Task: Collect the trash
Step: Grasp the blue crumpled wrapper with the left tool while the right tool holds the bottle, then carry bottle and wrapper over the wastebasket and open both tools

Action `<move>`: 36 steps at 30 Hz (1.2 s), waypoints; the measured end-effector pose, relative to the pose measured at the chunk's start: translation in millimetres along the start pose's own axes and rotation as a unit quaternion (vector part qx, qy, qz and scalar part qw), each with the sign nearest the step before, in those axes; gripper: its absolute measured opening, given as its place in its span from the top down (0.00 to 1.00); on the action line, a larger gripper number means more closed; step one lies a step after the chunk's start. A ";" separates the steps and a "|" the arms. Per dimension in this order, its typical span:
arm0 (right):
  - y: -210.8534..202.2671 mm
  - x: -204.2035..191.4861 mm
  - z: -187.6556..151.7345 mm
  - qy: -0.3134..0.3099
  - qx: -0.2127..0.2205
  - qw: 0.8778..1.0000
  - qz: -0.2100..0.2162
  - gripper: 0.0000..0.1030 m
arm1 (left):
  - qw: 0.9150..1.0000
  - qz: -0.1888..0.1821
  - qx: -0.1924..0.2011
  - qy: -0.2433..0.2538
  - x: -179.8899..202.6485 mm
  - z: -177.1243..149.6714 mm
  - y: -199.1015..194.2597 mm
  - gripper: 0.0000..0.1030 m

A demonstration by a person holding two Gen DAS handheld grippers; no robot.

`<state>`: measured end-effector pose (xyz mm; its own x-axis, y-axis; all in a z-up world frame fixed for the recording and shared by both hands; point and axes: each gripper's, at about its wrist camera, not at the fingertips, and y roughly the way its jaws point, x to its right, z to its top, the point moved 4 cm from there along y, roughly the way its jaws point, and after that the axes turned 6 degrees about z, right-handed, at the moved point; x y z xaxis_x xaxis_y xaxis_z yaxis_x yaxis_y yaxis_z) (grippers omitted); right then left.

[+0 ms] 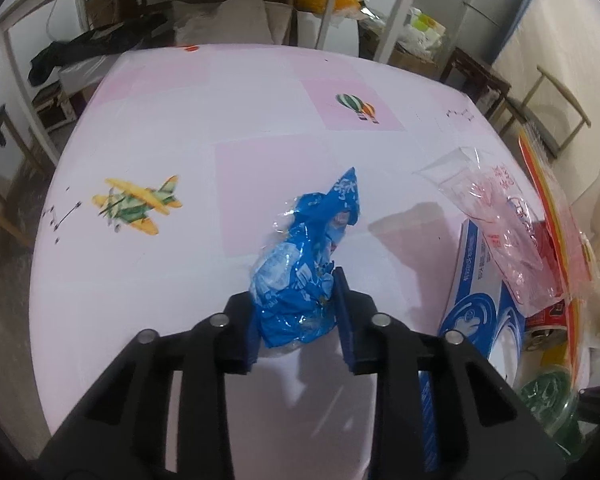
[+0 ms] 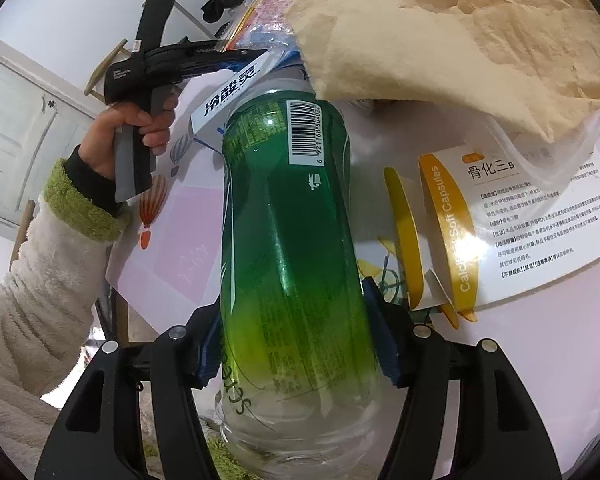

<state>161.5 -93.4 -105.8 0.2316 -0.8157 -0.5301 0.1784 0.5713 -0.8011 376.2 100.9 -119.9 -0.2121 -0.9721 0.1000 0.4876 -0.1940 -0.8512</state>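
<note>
The left gripper (image 1: 296,300) has its fingers (image 1: 346,312) narrowed around a crumpled blue wrapper (image 1: 300,264), which lies on the pink-and-white surface (image 1: 140,300); both pads appear to press its sides, so the wrapper looks pinched though not yet lifted. Taking the wrapper as landmark: a printed aeroplane (image 1: 134,210) sits well to its left, a printed balloon pair (image 1: 358,107) lies beyond it, and to its right lies a heap of other rubbish; a blue-and-white carton (image 1: 480,292), with a clear plastic bag with red print (image 1: 504,224) draped over it.

The right gripper (image 2: 290,340) holds a green plastic bottle (image 2: 292,240), its fingers (image 2: 374,332) clamped on either flank of the body; the bottle points away from the camera toward crumpled tan paper (image 2: 440,40). Beside the bottle lies a white-and-gold capsule box (image 2: 520,220); on the bottle's other side a hand (image 2: 128,136) in a fleecy sleeve (image 2: 40,264) grips the handle of the other gripper.

The step in hand appears to be securing the wrapper while the bottle is already carried; the next move probably calls for a firm pinch on the slippery film, then a clean lift clear of the surface toward wherever the trash is gathered; no bin shows in either view; the thin foil could slip or tear loose if raised too quickly.
</note>
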 end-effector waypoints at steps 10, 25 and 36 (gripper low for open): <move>-12.2 -16.7 -13.2 -0.022 0.013 0.999 0.042 0.43 | 0.995 -0.003 0.074 -0.061 -25.5 -43.8 -106.2 0.76; -188.0 27.0 -60.2 0.022 0.210 0.968 0.134 0.43 | 0.974 -0.128 0.184 0.030 136.1 -97.5 -259.1 0.76; -270.0 230.9 -200.6 0.377 0.346 0.854 0.093 0.43 | 0.949 -0.232 0.006 0.216 406.0 -79.4 -139.5 0.75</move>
<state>-25.1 -454.3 -67.6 -0.3175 -0.3820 -0.8679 0.7891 0.4011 -0.4652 154.8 -256.3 -1.5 -0.7315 -0.6383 0.2398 0.2663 -0.5911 -0.7613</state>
